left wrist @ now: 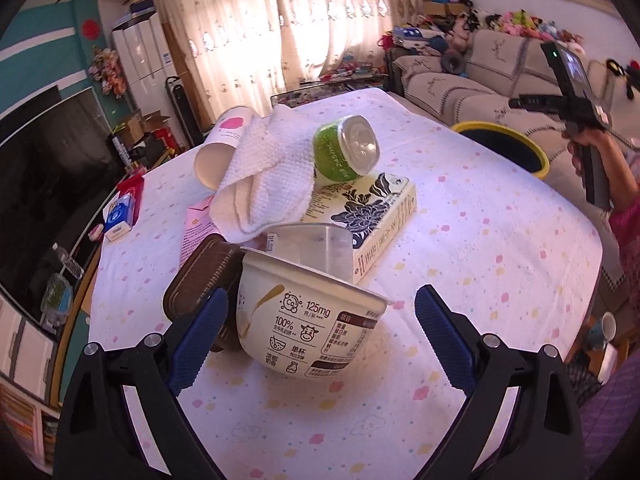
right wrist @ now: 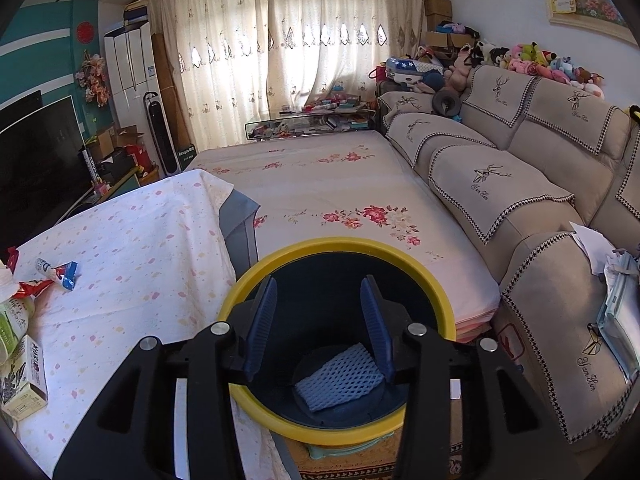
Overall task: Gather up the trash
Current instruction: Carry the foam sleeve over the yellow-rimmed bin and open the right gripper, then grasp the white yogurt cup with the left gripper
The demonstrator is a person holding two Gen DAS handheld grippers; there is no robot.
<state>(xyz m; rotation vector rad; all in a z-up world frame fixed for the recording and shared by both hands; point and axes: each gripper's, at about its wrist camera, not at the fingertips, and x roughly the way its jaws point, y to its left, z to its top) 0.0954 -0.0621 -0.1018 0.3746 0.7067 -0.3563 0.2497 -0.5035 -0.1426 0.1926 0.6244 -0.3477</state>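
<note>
Yogurt cup [left wrist: 308, 320], white and tipped, sits between your spread left gripper [left wrist: 320, 336] fingers; your right gripper [right wrist: 320, 328] hangs released over the bin [right wrist: 440, 292].

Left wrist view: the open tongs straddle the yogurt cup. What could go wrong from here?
1. The yogurt cup lies tilted against the clear cup and brown lid; closing the left tongs may crush it or drag those along.
2. The bottle sits tilted on the box, with the tissue draped beside it; jostling the pile might roll it off.
</note>
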